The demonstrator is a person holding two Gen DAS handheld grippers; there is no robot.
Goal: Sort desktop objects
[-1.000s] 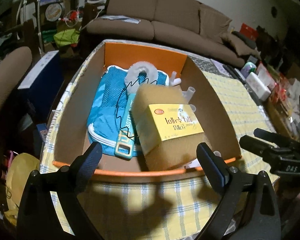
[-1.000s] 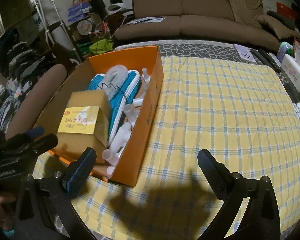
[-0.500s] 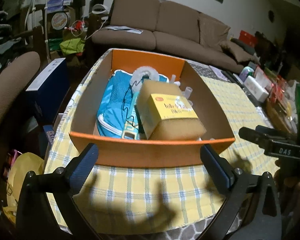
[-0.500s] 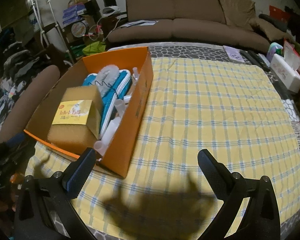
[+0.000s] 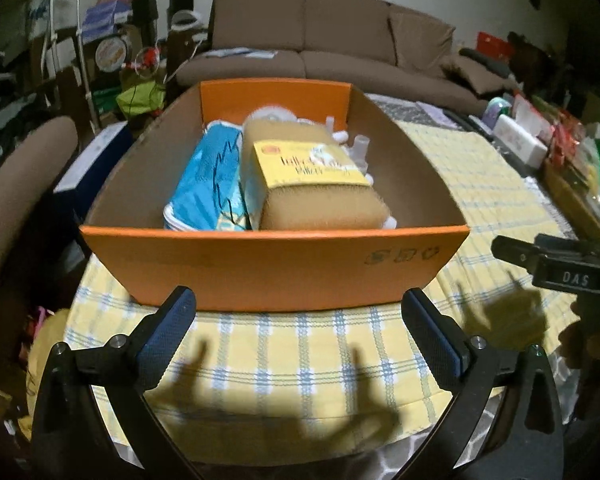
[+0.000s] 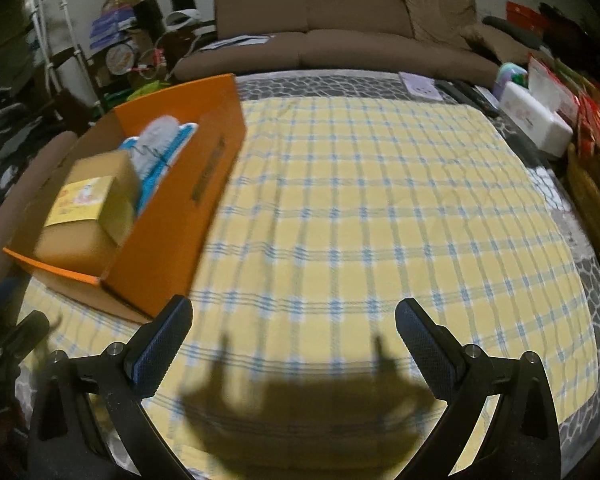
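Both grippers (image 5: 299, 305) (image 6: 294, 316) open, empty; orange box (image 5: 274, 266) just beyond left.

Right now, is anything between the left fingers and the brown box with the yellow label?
Yes. The orange cardboard box's near wall stands between the open left fingers and the brown box with the yellow label, which lies inside it.

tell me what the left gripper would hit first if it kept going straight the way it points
Probably the near wall of the orange box. The left gripper, jaws open and empty, points at it over the checked cloth; depth is hard to judge.
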